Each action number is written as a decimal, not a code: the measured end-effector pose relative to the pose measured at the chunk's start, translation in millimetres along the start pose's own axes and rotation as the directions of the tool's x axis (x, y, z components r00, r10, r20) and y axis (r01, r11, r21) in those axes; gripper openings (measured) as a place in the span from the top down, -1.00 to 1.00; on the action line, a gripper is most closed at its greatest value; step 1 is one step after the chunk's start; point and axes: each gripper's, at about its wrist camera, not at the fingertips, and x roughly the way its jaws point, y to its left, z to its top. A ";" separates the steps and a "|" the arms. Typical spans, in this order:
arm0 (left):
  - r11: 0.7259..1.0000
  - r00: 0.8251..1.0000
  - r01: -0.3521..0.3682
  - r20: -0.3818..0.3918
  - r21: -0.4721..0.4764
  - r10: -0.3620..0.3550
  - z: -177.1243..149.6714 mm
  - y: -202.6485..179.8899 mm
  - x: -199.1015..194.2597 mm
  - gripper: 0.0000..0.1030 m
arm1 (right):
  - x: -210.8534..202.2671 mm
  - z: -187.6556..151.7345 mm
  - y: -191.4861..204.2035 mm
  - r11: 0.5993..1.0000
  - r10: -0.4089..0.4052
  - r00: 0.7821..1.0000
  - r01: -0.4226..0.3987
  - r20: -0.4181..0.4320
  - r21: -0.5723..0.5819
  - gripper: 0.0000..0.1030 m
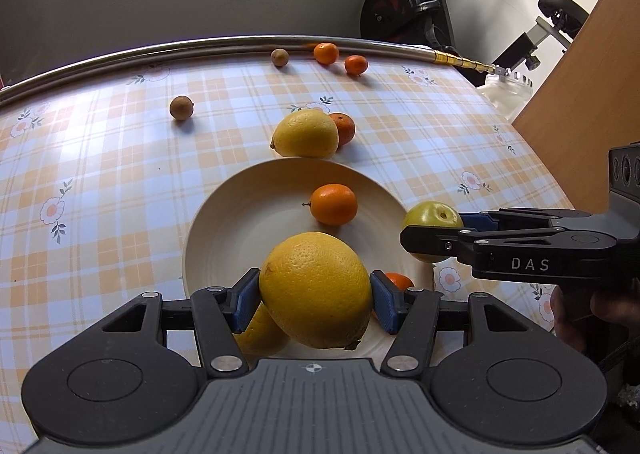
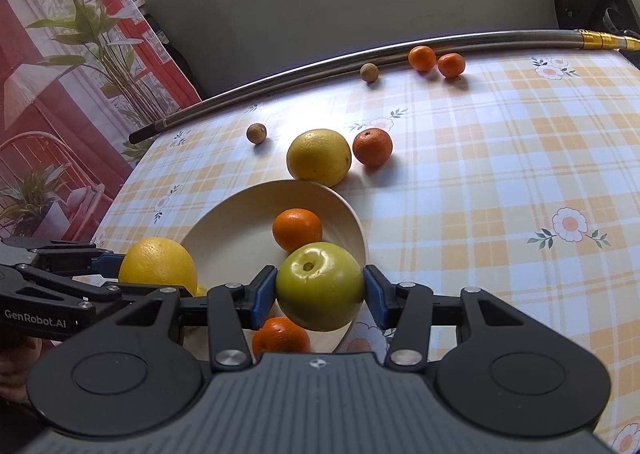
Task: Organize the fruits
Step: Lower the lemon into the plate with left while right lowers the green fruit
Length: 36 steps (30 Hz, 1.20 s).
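My left claw (image 1: 316,300) grips a large yellow citrus (image 1: 316,290) over the plate's (image 1: 224,222) near rim; my right claw (image 2: 320,290) clamps a green apple (image 2: 320,286) at its right edge. Both feel firm, smooth, best held across the widest part. Beyond, tangerines (image 1: 326,53) wait on the table (image 1: 120,182).

Two close downward views, shared plate (image 1: 208,222)
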 end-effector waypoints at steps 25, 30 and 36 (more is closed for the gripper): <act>0.990 0.990 -0.139 0.002 -0.028 0.139 24.5 45.2 30.1 -0.18 | 14.0 1.7 12.7 0.999 -0.005 1.000 0.004 -0.021 -0.042 0.04; 0.990 0.990 -0.141 -0.007 0.007 0.141 22.6 43.1 35.5 -0.18 | 19.5 0.1 15.2 0.998 -0.017 0.999 0.015 -0.034 -0.059 0.04; 0.990 0.991 -0.136 0.021 0.035 0.135 23.8 36.2 30.9 -0.09 | 22.8 -2.4 16.4 0.997 -0.034 0.999 0.031 -0.042 -0.077 0.04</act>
